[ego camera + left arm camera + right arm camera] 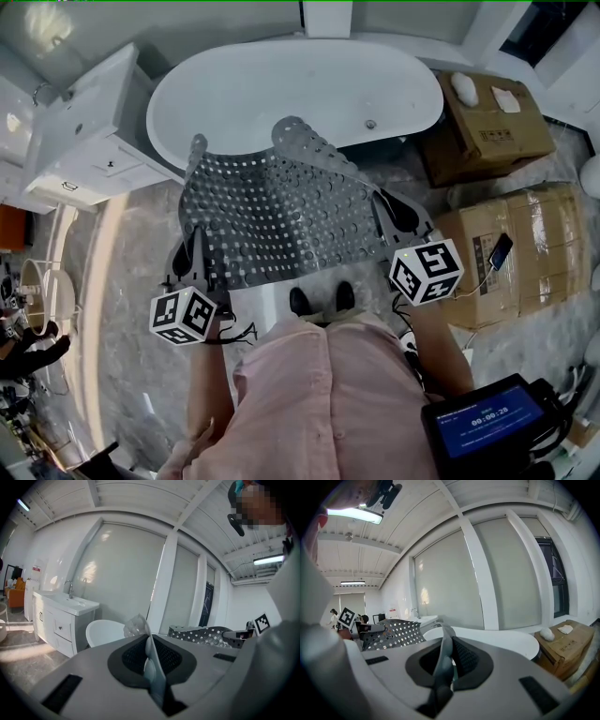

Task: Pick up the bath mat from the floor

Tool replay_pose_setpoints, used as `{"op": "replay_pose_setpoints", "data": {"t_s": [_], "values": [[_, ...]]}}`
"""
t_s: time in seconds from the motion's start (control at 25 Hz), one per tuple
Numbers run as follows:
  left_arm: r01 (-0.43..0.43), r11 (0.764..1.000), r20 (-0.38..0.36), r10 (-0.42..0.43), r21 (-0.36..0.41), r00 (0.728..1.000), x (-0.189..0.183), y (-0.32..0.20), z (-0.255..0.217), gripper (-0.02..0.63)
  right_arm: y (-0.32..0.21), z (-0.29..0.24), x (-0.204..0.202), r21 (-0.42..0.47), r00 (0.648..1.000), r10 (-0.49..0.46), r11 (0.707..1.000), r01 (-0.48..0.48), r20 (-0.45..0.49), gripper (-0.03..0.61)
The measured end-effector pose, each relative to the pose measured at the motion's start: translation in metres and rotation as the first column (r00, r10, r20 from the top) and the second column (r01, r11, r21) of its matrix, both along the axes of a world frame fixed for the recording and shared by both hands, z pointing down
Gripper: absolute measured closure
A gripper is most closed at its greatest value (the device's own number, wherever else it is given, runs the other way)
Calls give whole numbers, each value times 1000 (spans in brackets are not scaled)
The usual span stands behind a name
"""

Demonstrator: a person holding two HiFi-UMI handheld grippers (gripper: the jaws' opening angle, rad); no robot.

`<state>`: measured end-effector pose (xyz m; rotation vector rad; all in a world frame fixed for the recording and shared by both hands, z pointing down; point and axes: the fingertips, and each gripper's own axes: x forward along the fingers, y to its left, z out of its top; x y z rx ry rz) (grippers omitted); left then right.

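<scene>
Head view: bath mat (281,211) hangs clear of the floor (131,319), long axis 9-to-3 o'clock, left hand-held gripper (192,251) and right hand-held gripper (398,214) each pinching one end, neither nearer.

I looked down on a white bathtub (291,94) on a grey marbled floor (131,309), a white vanity (89,141) on its left and cardboard boxes (483,131) on its right (two of them); tall blinded windows (511,573) rose behind, under a lit ceiling strip (354,515)
</scene>
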<state>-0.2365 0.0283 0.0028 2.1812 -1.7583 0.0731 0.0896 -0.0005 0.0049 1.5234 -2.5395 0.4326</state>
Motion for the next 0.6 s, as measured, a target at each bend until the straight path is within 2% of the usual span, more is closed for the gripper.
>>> {"op": "replay_pose_setpoints", "data": {"t_s": [0.6], "values": [[-21, 1000, 6, 21, -4, 1000, 2, 0, -1, 577, 1, -1, -2, -2, 1000, 5, 1000, -5, 1, 552]]}}
